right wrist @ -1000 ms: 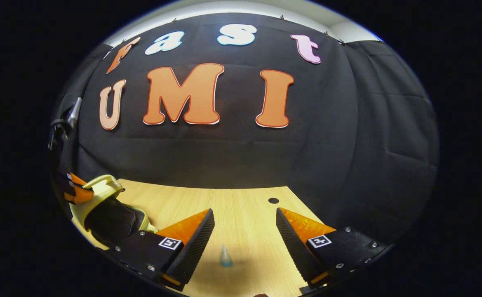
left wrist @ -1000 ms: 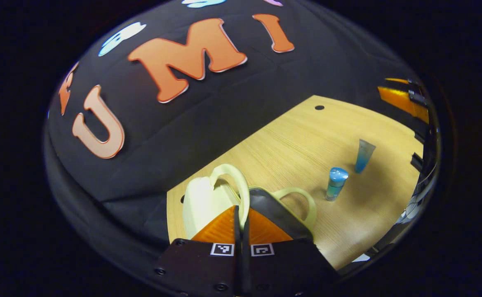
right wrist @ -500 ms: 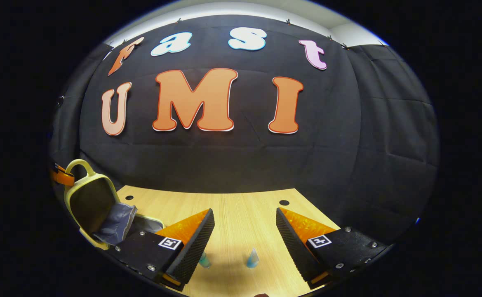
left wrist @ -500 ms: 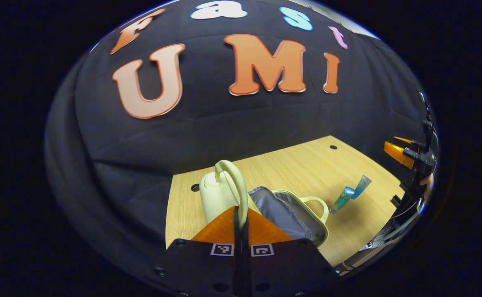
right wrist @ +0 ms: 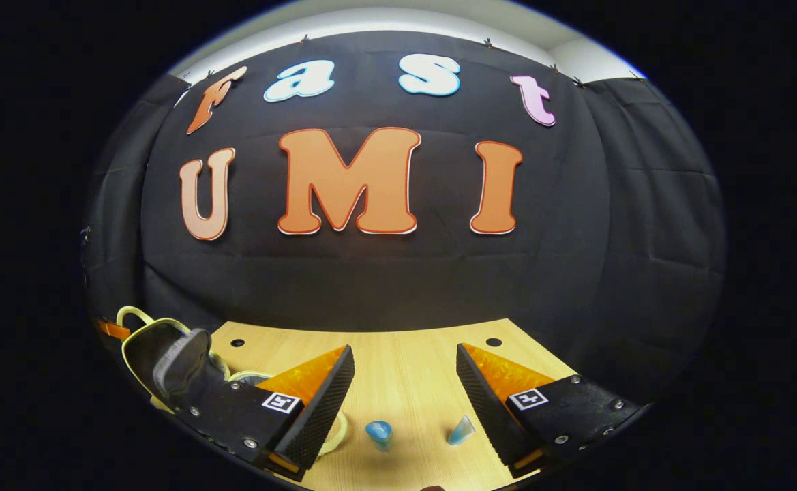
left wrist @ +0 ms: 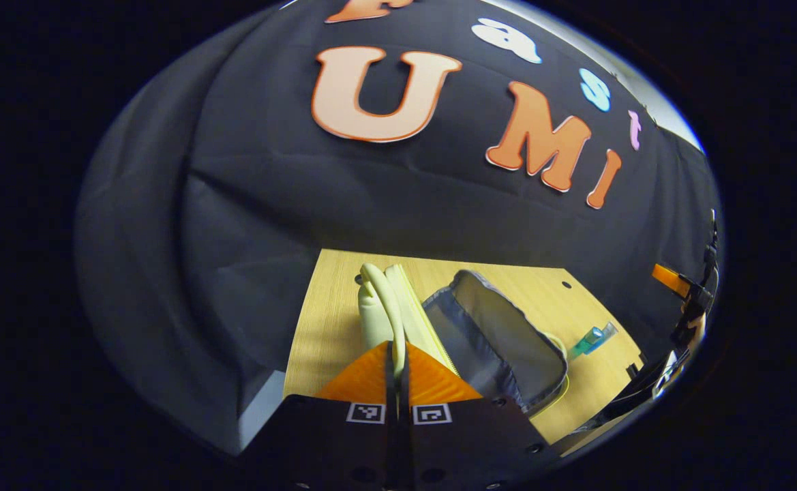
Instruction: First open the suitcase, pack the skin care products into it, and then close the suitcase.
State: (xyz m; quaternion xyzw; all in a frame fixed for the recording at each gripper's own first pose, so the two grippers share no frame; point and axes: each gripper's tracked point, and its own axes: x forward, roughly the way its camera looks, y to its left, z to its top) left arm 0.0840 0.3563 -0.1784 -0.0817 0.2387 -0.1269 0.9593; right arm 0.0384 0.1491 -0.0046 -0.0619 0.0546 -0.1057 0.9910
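1. Two grippers are in play. The left gripper (left wrist: 398, 351) has its fingers pressed together on the pale handle (left wrist: 386, 300) of the suitcase lid (left wrist: 398, 310), holding that half swung up and away from the other.
2. The right gripper (right wrist: 403, 382) has its jaws spread wide with nothing between them, poised above the table.
3. The suitcase (left wrist: 500, 341) is a small pale-yellow case that lies open, its grey lining (left wrist: 487, 320) exposed; opening looks essentially done, so packing is the step judged next.
4. Seen from the right gripper view, a blue-capped bottle (right wrist: 378, 432) and a clear blue tube (right wrist: 461, 429) stand beyond the suitcase's open side, directly ahead of and below the right gripper's tips. The bottle is the one nearer the suitcase.
5. The right gripper is clearly the nearer one to both products, and the free one. Both stand upright, long axis vertical, so a sideways pinch across the body seems to suit.
6. The wooden table (right wrist: 405, 348), pale with small round holes, carries the suitcase and both products.
7. Black cloth forms the booth's wall behind the suitcase.
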